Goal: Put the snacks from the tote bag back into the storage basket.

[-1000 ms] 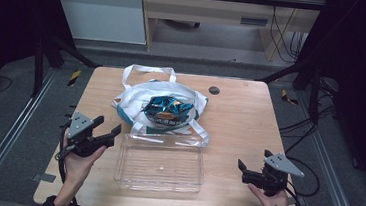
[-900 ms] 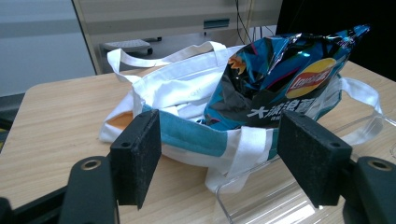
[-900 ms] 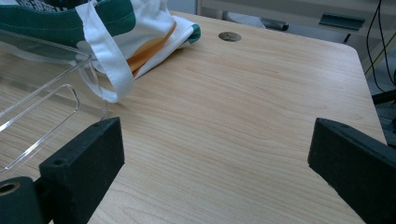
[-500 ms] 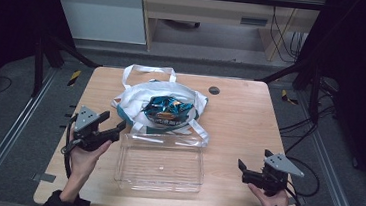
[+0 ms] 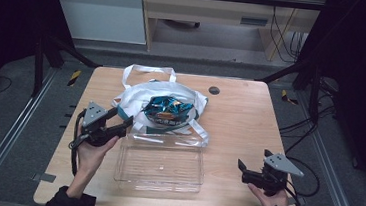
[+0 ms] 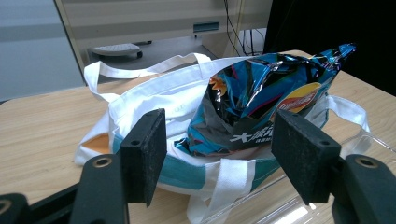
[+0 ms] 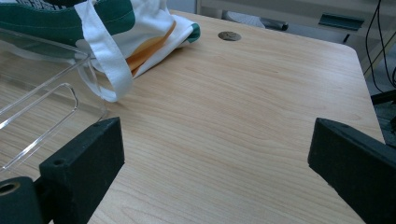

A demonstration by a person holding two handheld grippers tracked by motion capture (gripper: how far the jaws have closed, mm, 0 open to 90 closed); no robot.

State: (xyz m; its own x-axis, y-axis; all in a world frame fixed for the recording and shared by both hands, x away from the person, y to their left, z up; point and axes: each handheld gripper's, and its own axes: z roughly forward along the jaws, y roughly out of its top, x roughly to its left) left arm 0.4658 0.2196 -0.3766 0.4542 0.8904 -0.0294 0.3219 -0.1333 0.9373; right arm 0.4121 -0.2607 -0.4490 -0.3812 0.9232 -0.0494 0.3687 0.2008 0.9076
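Left gripper jaws apart, just been narrowing, nothing between; right gripper jaws apart, idle. Advise: pinch glossy blue crisp packet by its crimped top, clear of white cloth tote bag

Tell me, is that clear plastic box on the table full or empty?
Empty: the clear box shows bare wood through its bottom; the chip bag still lies on the tote bag.

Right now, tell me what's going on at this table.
A person holds a gripper in each hand. The left gripper points at the blue crinkly chip bag lying on the white cloth tote bag; its jaws have just been closing, with nothing between them. The right gripper waits open over bare wood, right of the clear plastic tray.
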